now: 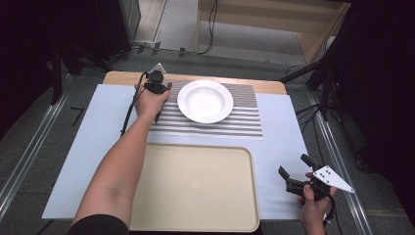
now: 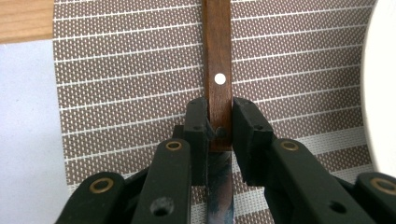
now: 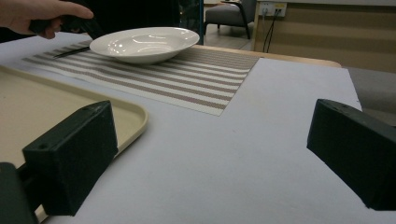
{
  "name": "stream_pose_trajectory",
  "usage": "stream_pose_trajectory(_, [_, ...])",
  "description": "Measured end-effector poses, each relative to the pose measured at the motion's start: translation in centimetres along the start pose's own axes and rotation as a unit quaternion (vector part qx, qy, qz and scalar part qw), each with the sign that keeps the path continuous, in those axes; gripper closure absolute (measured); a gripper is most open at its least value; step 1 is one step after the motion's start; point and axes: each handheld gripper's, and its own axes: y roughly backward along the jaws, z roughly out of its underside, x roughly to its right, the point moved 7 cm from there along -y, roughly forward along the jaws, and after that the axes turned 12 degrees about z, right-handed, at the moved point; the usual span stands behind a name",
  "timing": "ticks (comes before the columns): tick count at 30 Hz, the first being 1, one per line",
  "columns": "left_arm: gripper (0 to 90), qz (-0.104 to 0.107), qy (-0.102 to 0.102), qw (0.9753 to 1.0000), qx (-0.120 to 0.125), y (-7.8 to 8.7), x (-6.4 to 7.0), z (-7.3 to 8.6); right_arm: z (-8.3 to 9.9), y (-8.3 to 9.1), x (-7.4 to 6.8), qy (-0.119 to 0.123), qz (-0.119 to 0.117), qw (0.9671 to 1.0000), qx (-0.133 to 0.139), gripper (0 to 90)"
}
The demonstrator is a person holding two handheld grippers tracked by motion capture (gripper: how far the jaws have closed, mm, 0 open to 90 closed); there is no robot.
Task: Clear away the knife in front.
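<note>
One white round ceramic plate [image 1: 204, 101], one brown-striped woven placemat [image 1: 235, 122], one beige plastic tray [image 1: 195, 188]. The left gripper [image 2: 219, 122], arm outstretched, clamps one wooden-handled knife [image 2: 217, 70] lying on the placemat. The right gripper [image 3: 215, 154] hovers low beside the tray, jaws spread.

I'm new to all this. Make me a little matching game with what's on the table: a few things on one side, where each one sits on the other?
Things:
1. knife
2. white bowl
3. beige tray
4. right gripper

Places or states:
A. bare, nearest the person
B. open, above the table's right edge
C. clamped in the left gripper
D. resting on the striped placemat

Pairs: 1-C, 2-D, 3-A, 4-B
</note>
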Motion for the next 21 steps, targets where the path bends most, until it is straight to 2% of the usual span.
stream_pose_trajectory(3, [76.9, -0.005, -0.006, 1.0000, 0.002, 0.0, 0.1, 0.1, 0.0, 0.0, 0.0, 0.000, 0.000, 1.0000, 0.000, 0.3])
stream_pose_trajectory(6, [77.3, -0.009, -0.020, 0.9998, 0.002, 0.0, 0.2, 0.1, 0.0, 0.0, 0.1, 0.000, 0.000, 1.0000, 0.001, 0.3])
stream_pose_trajectory(16, [77.5, 0.002, -0.015, 0.9999, 0.004, 0.2, -0.1, 0.1, 0.0, 0.0, 0.1, -0.006, 0.000, 1.0000, 0.001, 0.3])
stream_pose_trajectory(21, [77.5, 0.014, -0.008, 0.9997, 0.016, 1.1, -0.3, 0.0, 0.0, 0.0, 0.2, -0.006, -0.001, 1.0000, 0.001, 0.3])
